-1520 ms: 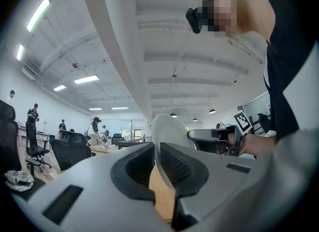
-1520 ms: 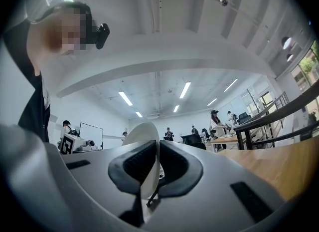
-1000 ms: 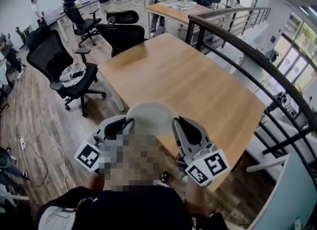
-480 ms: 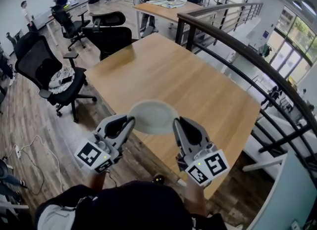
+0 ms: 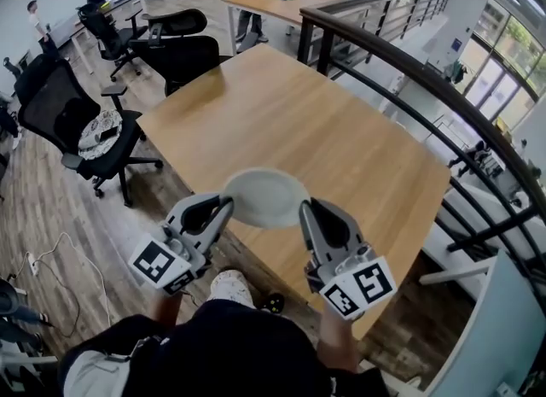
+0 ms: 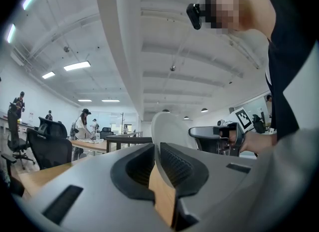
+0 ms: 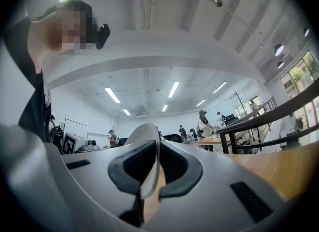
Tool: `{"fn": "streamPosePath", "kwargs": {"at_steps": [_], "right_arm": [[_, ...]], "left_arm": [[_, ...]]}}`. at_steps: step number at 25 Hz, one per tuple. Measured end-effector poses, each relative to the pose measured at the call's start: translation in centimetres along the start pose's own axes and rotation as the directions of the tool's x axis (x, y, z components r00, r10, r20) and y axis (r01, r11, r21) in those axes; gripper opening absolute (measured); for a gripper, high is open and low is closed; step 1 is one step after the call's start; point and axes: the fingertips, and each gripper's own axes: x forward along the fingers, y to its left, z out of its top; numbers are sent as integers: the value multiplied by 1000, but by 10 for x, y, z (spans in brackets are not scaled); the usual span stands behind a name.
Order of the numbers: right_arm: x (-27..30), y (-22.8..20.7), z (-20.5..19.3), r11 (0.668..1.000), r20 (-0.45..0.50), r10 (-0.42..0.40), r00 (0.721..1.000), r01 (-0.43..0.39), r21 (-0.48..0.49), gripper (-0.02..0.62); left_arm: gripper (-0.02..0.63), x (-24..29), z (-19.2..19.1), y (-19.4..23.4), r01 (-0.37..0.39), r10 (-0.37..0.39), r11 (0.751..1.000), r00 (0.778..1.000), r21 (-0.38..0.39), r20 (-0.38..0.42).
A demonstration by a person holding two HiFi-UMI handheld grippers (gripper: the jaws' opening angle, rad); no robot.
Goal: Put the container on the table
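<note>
Head view: we've got the white container (image 5: 266,198) pinched by its thin rim from both sides. The left tongs (image 5: 224,206) are clamped on at its 9 o'clock and the right tongs (image 5: 304,210) at its 3 o'clock. It's over the 6 o'clock edge of the wooden tabletop (image 5: 341,139), and we can't tell if it's touching the wood. A black office chair (image 5: 64,118) stands off the tabletop's 9 o'clock side.

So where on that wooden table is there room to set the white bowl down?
Nearly anywhere: the table looks bare, from the near edge below the container to the far corner by the black chairs and the side along the railing. It is crowded only at the container, gripped at its rim by the left gripper and the right gripper.
</note>
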Motion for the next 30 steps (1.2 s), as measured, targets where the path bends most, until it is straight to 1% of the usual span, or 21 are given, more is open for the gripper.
{"fn": "streamPosePath", "kwargs": {"at_steps": [2, 7, 12, 15, 23, 30], "right_arm": [[-1, -8, 1, 1000, -1, -27, 1000, 27, 5, 34], [-1, -31, 9, 994, 15, -112, 994, 112, 4, 34], [14, -43, 11, 986, 29, -167, 985, 168, -3, 34], [22, -54, 12, 979, 26, -204, 979, 204, 1, 34], [47, -80, 11, 962, 35, -273, 961, 272, 24, 34], [64, -92, 13, 946, 44, -323, 945, 323, 13, 34]], "left_arm": [[26, 9, -3, 1, 25, -25, 1000, 1000, -12, -16], [26, 40, 4, 5, 111, -111, 994, 994, -5, -15], [26, 63, 7, 27, 160, -160, 987, 987, 5, -28], [26, 78, 10, 39, 197, -197, 980, 980, 9, -18], [26, 111, 4, 69, 252, -252, 968, 967, -13, -23], [26, 129, 5, 89, 301, -301, 953, 953, -15, -13]]}}
